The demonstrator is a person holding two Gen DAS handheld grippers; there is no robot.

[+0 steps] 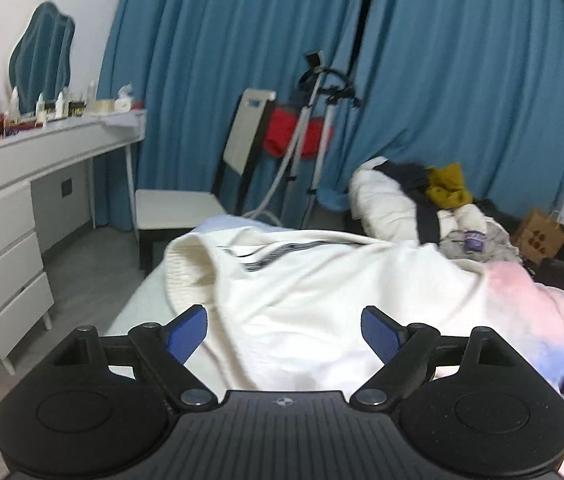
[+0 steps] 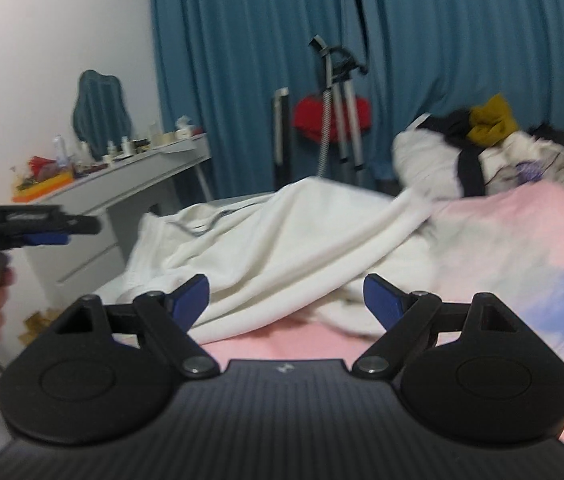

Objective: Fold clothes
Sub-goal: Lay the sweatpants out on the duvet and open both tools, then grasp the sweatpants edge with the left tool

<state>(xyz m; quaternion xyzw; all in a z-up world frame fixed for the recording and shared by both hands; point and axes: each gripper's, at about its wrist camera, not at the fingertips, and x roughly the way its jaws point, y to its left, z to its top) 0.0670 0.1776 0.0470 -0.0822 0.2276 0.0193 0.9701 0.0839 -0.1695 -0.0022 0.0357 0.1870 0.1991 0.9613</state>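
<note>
Ahead of both wide-open, empty grippers, left (image 1: 284, 334) and right (image 2: 286, 300), the white garment (image 1: 302, 280) sprawls crosswise, nearer the left

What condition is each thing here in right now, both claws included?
Left gripper: open, empty.
Right gripper: open, empty.
Cream-white garment: rumpled, unfolded on the bed.
Blue curtains: drawn shut.
White dresser drawers: closed.
Clothes pile: heaped, unfolded.

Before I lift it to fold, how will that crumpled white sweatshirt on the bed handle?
The crumpled white sweatshirt is probably floppy: it lies in soft folds. Its thick ribbed hem suggests some weight, so it will likely sag from one open left gripper.
</note>
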